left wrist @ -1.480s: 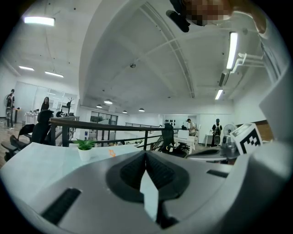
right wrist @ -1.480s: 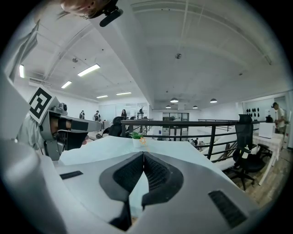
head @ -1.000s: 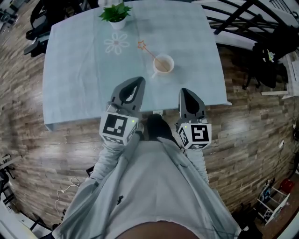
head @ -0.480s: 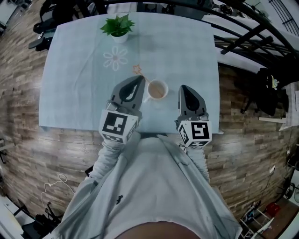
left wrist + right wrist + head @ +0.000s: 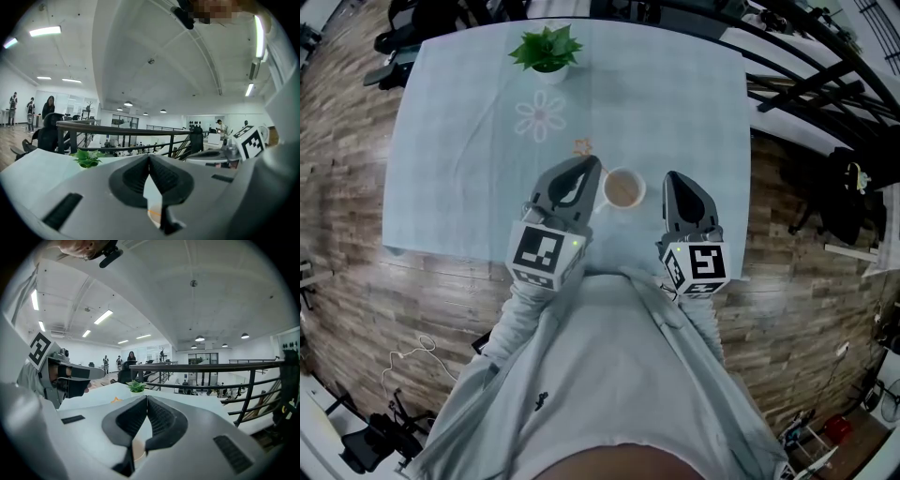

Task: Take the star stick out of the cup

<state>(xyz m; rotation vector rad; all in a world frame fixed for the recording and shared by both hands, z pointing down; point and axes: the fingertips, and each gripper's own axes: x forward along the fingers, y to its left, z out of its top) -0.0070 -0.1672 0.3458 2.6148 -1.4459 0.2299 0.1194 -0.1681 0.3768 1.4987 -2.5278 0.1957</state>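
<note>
A white cup (image 5: 623, 188) stands on the pale blue table (image 5: 450, 187). The star stick leans out of it to the upper left, its orange star (image 5: 582, 146) clear of the rim. My left gripper (image 5: 592, 162) is shut and empty, its tip just left of the cup and beside the stick. My right gripper (image 5: 674, 177) is shut and empty too, a little right of the cup. In the left gripper view the jaws (image 5: 149, 155) meet, with a bit of the cup (image 5: 154, 213) below. In the right gripper view the shut jaws (image 5: 146, 397) point past the star (image 5: 116, 400).
A small potted plant (image 5: 547, 47) stands at the table's far edge, with a white flower shape (image 5: 541, 116) in front of it. Black railings (image 5: 806, 75) and chairs lie beyond the table on the right. The wood floor (image 5: 337, 281) surrounds the table.
Both grippers have come forward over the table's near edge and now flank the cup; a second ago they hung short of the table. Both stayed shut.
</note>
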